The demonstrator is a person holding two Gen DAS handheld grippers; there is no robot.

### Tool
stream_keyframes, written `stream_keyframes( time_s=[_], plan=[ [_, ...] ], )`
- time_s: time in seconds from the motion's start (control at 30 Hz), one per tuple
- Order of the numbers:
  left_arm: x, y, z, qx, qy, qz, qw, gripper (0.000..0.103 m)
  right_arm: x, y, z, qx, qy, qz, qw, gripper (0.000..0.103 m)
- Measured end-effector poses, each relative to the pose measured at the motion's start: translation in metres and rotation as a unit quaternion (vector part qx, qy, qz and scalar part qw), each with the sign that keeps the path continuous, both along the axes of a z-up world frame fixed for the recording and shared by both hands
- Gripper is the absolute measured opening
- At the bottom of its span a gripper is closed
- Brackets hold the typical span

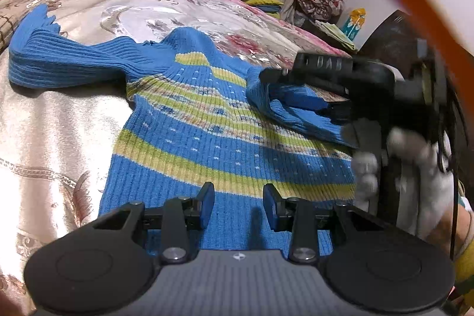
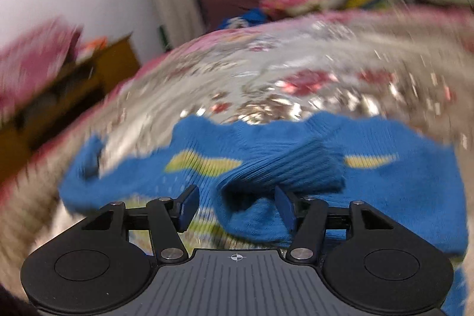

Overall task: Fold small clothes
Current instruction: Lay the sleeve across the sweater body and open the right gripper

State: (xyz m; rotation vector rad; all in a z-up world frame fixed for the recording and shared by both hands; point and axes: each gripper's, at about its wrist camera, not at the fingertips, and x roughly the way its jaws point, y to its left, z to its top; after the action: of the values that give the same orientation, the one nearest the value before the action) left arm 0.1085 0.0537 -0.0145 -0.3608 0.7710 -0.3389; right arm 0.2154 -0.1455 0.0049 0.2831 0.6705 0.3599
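right sleeve [image 1: 290,108] folded over sweater [image 1: 207,138]; right gripper [image 2: 235,206] jaws apart, nothing pinched; left gripper [image 1: 238,205] part-open, empty, over hem; other sleeve [image 1: 68,61] probably next, needs cuff pinch

The sweater [image 1: 213,132] is a small ribbed knit, blue with yellow-green stripes, bands of small patterns and rows of white dots. It lies flat on the bed, spread out. One sleeve [image 1: 59,61] stretches straight out to the side, its cuff wavy at the edge. The other sleeve [image 2: 284,171] is folded in over the chest and lies across the body in a loose bunch.
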Motion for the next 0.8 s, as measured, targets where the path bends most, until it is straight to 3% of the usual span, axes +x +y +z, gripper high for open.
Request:
stream_keyframes(
  time_s=[0.07, 0.17, 0.3, 0.47, 0.57, 0.67, 0.8],
  plan=[
    [0.000, -0.001, -0.001, 0.002, 0.000, -0.001, 1.0000, 0.041, 0.012, -0.012, -0.002, 0.053, 0.024, -0.026, 0.998, 0.054],
    [0.001, -0.002, -0.001, 0.004, 0.001, -0.002, 1.0000, 0.041, 0.021, -0.007, -0.001, 0.060, 0.018, -0.038, 0.997, 0.046],
    [0.001, -0.003, -0.002, 0.006, 0.001, -0.004, 1.0000, 0.041, 0.016, 0.024, 0.010, 0.025, -0.019, 0.025, 0.999, 0.046],
    [0.001, -0.002, -0.002, 0.001, 0.000, -0.005, 1.0000, 0.041, -0.006, 0.053, 0.016, -0.009, -0.050, 0.119, 0.992, 0.041],
    [0.001, 0.000, -0.001, -0.004, -0.001, -0.005, 1.0000, 0.041, -0.010, 0.042, 0.020, -0.025, -0.053, 0.082, 0.995, 0.041],
    [0.000, 0.001, -0.001, -0.005, -0.002, -0.009, 0.9999, 0.041, -0.005, 0.018, 0.020, -0.029, -0.036, -0.004, 0.999, 0.044],
    [0.001, -0.001, -0.001, -0.002, -0.003, -0.010, 0.9999, 0.041, 0.014, 0.001, 0.015, 0.012, 0.009, -0.064, 0.998, 0.048]
  ],
)
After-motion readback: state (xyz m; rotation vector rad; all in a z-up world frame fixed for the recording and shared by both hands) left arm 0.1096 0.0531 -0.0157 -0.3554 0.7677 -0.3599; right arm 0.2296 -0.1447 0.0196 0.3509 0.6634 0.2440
